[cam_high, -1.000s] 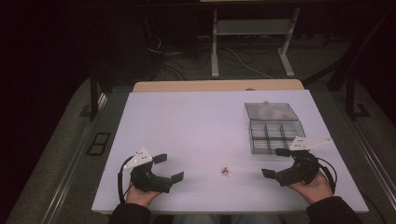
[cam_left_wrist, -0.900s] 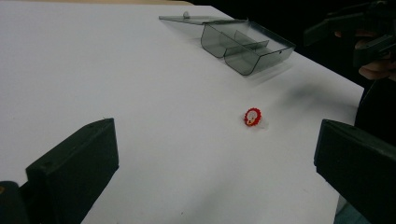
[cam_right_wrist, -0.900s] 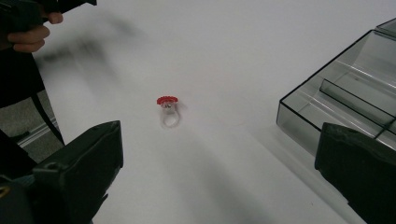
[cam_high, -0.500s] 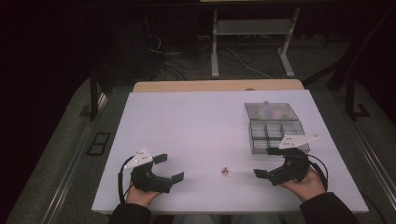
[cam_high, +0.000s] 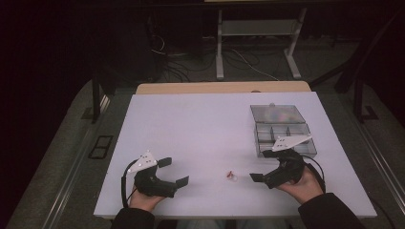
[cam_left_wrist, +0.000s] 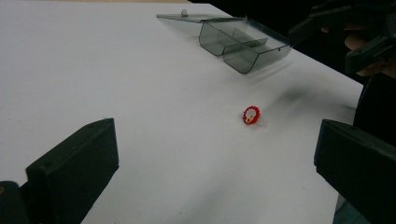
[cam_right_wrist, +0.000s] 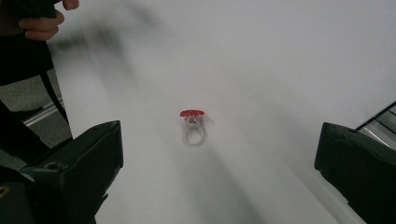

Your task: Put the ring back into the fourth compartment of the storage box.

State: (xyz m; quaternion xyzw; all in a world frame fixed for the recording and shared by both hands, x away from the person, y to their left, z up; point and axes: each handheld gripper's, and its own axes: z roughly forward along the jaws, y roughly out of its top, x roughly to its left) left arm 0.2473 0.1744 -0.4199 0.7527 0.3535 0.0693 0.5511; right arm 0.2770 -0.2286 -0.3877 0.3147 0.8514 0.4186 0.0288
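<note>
White table (cam_high: pixel 200 124): ring (cam_high: pixel 231 175) (red-topped) lies between both parted tongs.

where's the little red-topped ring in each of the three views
High view: the ring lies low centre on the white table, between the two hand-held grippers.
Left gripper view: right of centre, nearer than the clear compartment box.
Right gripper view: dead centre, between the black jaws.
Shared landmark: the white table.

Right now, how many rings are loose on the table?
1: a red-topped ring lies on the white table near its front edge, between the two open tongs. The box's compartments look empty.
</note>
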